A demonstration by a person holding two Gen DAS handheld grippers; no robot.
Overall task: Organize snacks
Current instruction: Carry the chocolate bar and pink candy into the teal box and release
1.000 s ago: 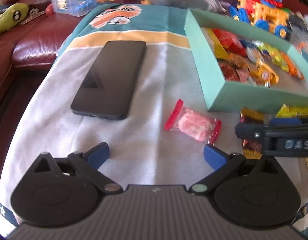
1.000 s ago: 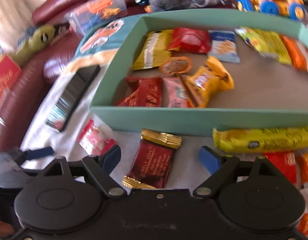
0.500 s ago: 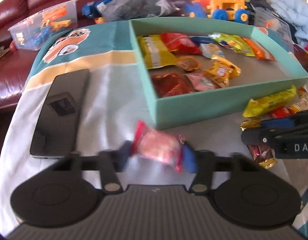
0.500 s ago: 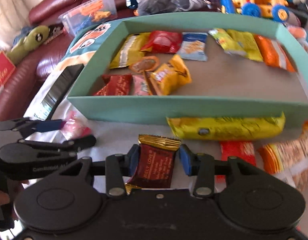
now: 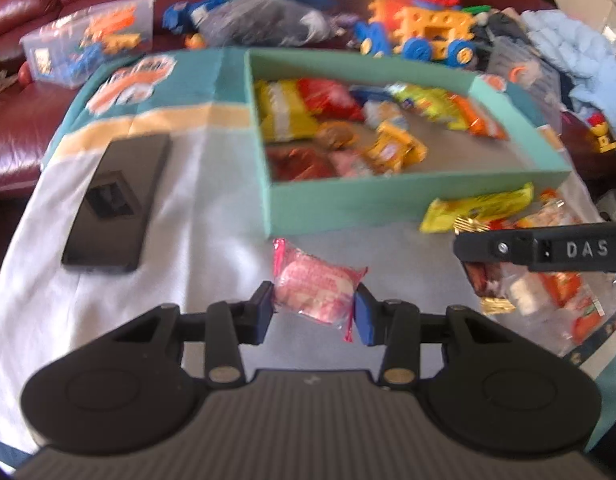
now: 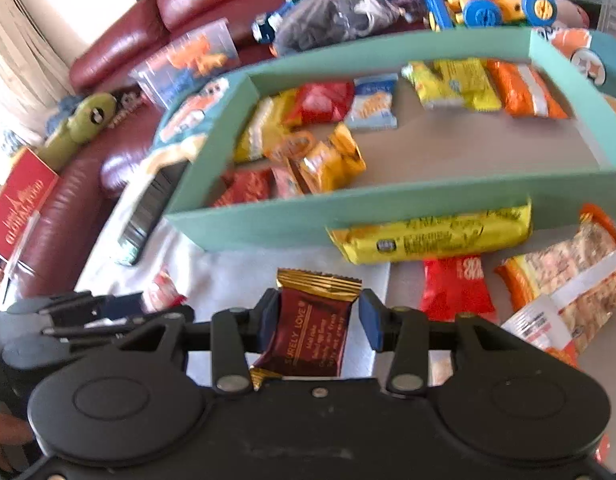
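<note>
Left gripper [image 5: 313, 310] clamping pink candy pack [image 5: 315, 294] across its soft middle; right gripper [image 6: 313, 322] clamping dark red chocolate pack [image 6: 311, 328] likewise, both near green box [image 5: 347, 204]. Handling as light, crinkly, slippery: gripping mid-body, not squeezing harder

A home living room — red leather sofa [image 6: 120, 44], scattered toys [image 5: 423, 36]

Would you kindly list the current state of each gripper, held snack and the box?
left gripper: shut on pink candy packet, lifted.
right gripper: shut on dark red chocolate packet.
teal box: open, partly filled with snacks.
yellow bar: lying outside, against the box's front wall.
phone: flat, screen dark.
</note>
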